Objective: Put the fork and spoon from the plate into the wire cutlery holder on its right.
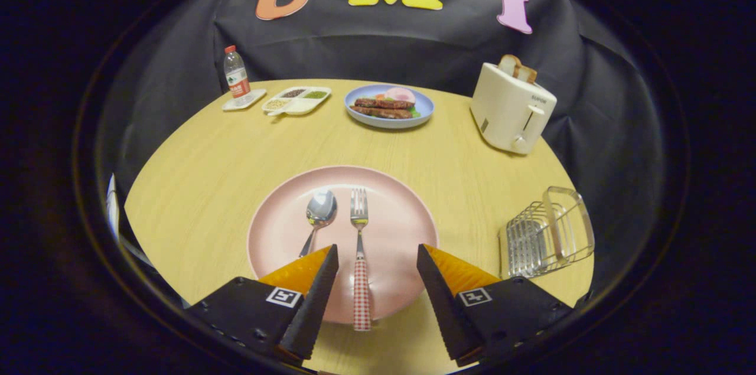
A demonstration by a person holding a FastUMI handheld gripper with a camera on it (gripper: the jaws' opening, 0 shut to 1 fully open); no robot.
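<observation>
Now gripper (pixel 378 260) wide open above the pink plate's (pixel 407 227) near rim, checked-handled fork (pixel 359 257) between untouching fingers.

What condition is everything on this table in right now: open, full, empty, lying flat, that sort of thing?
Tool: open, fingers either side of the fork handle, touching nothing.
Checked-handled metal fork: lying flat on the plate.
Metal spoon: lying flat beside the fork.
Round pink plate: holds only the cutlery.
Wire cutlery holder: empty.
Cream toaster: bread sticking up.
Clear water bottle: upright, capped.
Blue plate: holds food.
</observation>
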